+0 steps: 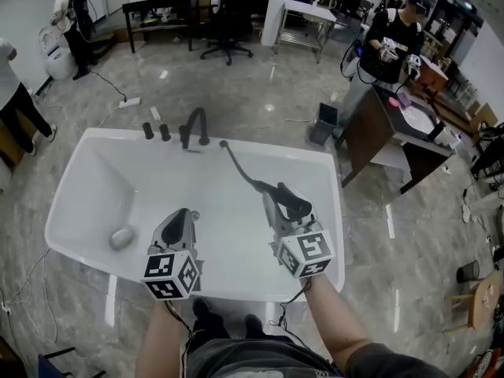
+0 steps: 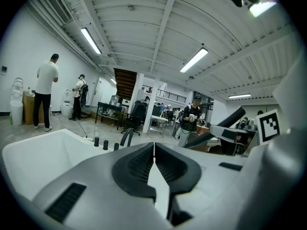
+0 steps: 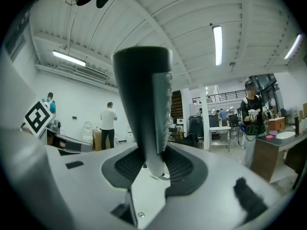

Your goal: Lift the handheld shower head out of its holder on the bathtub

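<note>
The white bathtub lies below me, with a black faucet and knobs on its far rim. My right gripper is shut on the dark handheld shower head and holds it over the tub's right half. The black hose runs back from it to the far rim. In the right gripper view the shower head stands upright between the pads of that gripper. My left gripper hangs over the tub's near left, and its jaws are shut and empty. The left gripper view catches the shower head at right.
A grey drain plug sits at the tub's near-left bottom. A dark wooden desk and a small black bin stand right of the tub. A cable crosses the floor at far left. People stand at the far left and far right.
</note>
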`<state>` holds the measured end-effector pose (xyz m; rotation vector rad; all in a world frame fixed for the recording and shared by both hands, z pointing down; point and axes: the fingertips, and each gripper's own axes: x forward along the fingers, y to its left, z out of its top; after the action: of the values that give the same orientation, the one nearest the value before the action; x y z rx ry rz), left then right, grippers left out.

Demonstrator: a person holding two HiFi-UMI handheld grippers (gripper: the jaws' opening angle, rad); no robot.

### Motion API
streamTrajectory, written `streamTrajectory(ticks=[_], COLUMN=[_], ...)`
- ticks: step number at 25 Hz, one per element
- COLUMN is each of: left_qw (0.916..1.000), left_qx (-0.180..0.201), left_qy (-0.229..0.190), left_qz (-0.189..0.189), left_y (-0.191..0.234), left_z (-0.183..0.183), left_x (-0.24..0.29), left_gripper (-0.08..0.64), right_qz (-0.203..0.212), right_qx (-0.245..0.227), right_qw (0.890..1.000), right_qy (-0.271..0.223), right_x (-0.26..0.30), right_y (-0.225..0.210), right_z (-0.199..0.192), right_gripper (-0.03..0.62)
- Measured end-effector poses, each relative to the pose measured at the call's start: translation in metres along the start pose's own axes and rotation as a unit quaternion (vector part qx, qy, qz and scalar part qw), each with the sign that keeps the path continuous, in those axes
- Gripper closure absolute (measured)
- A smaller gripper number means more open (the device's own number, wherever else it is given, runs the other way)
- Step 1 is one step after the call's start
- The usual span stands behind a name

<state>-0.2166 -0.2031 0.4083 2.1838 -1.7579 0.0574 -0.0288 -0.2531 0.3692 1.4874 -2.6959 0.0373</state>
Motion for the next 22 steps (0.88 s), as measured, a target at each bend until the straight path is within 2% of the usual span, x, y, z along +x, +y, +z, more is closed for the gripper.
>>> streamTrajectory(ticks=[10,17,22], left_qw=[0.9999,0.9996,0.9993], left_qx=[0.003,0.012,0.018], left_qy=[-0.016,-0.026,-0.032], left_qz=[0.001,-0.001,0.003], left_y=[-0.061,-0.093,-0.112], left_z=[-0.008,-0.014,-0.016], left_x=[-0.036,-0.057,-0.076], left_gripper=[0.540,0.540,0.540], right_qz=[0.020,0.053,0.060], right_qx=[-0.002,-0.043,-0.046], right_qw=[1.000,0.997,0.997], right_qy=[-0.009,-0.021,-0.024], right_x=[-0.077,-0.124,-0.148], right_y=[-0.008,0.006,0.007], right_z=[0.009,0.022,0.020], right_gripper=[0.449,0.449,0.449])
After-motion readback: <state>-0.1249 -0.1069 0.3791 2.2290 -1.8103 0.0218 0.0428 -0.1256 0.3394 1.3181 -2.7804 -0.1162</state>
